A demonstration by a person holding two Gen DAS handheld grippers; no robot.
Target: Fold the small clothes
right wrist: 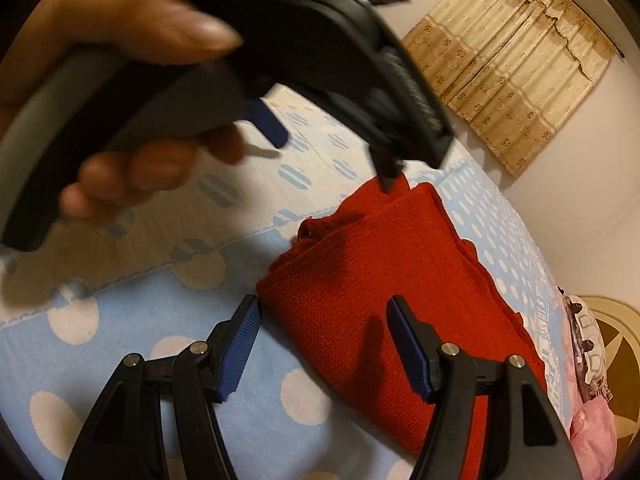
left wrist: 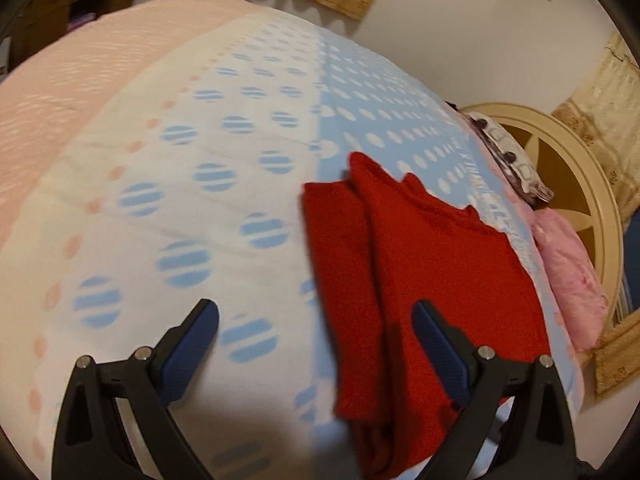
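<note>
A red knitted garment (left wrist: 420, 272) lies folded in layers on the bed's blue and white dotted cover (left wrist: 224, 208). My left gripper (left wrist: 316, 316) hangs open above the cover, its right finger over the garment's near part, nothing between the pads. In the right wrist view the same red garment (right wrist: 380, 280) lies ahead, and my right gripper (right wrist: 324, 312) stands open over its near left corner without pressing it. The left gripper (right wrist: 332, 156) shows there from the side, blurred, held by a hand (right wrist: 132, 92) above the garment's far end.
A pink cover (left wrist: 60, 92) lies on the bed's far left. Pillows (left wrist: 572, 280) and a cream headboard (left wrist: 600, 208) are at the right. Beige curtains (right wrist: 504, 68) hang on the wall behind, and dark wooden furniture (left wrist: 80, 4) stands at the back left.
</note>
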